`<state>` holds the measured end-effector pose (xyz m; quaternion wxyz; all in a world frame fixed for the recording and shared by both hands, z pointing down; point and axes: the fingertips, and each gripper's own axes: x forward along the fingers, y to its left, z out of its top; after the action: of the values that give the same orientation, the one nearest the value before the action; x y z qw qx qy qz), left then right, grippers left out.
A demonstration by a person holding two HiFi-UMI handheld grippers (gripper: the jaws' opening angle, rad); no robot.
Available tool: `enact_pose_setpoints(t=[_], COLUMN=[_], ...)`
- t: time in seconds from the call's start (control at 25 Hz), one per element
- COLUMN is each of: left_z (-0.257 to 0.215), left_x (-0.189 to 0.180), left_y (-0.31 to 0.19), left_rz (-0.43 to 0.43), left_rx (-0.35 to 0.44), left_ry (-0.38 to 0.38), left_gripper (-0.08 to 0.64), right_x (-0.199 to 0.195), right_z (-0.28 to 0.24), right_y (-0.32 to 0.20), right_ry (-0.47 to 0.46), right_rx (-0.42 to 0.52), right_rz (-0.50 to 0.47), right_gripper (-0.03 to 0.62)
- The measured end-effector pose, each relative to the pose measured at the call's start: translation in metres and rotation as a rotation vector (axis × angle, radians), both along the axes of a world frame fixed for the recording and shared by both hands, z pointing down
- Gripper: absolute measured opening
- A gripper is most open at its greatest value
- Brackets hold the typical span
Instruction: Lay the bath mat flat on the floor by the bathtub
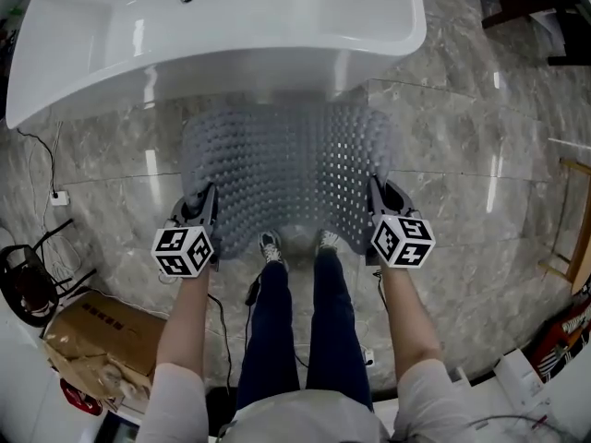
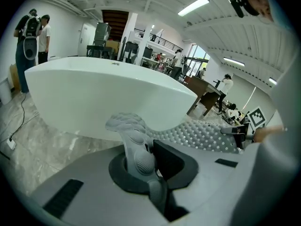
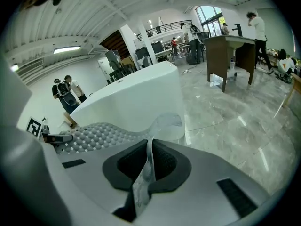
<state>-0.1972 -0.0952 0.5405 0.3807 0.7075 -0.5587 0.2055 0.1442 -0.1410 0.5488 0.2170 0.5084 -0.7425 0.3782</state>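
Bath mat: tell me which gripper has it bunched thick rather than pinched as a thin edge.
The left gripper: the bath mat sits between its jaws as a thick, bumpy fold. The right gripper clamps only a thin flat edge.

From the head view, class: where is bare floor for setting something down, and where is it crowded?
Bare floor lies right of the bath mat, up to the wooden frame. A narrower patch lies left of the mat. It is crowded at lower left, around the cardboard box.
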Motion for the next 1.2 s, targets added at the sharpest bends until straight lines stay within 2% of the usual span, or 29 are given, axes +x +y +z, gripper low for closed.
enact_pose_setpoints(t=[0.6,1.2], left_z=[0.083,0.171], left_x=[0.001,0.007], left_y=[-0.019,-0.025], left_rz=[0.016,0.038], left_rx=[-0.012,-0.045], left_ry=[-0.009,-0.022], left_gripper=[0.046,0.046], right_x=[-0.008,-0.008], right_z=[0.086,0.184], right_y=[-0.012,-0.019], right_ry=[0.007,0.07], right_rx=[-0.026,-0.058], right_rz=[-0.016,-0.057], right_gripper=[0.04,0.04])
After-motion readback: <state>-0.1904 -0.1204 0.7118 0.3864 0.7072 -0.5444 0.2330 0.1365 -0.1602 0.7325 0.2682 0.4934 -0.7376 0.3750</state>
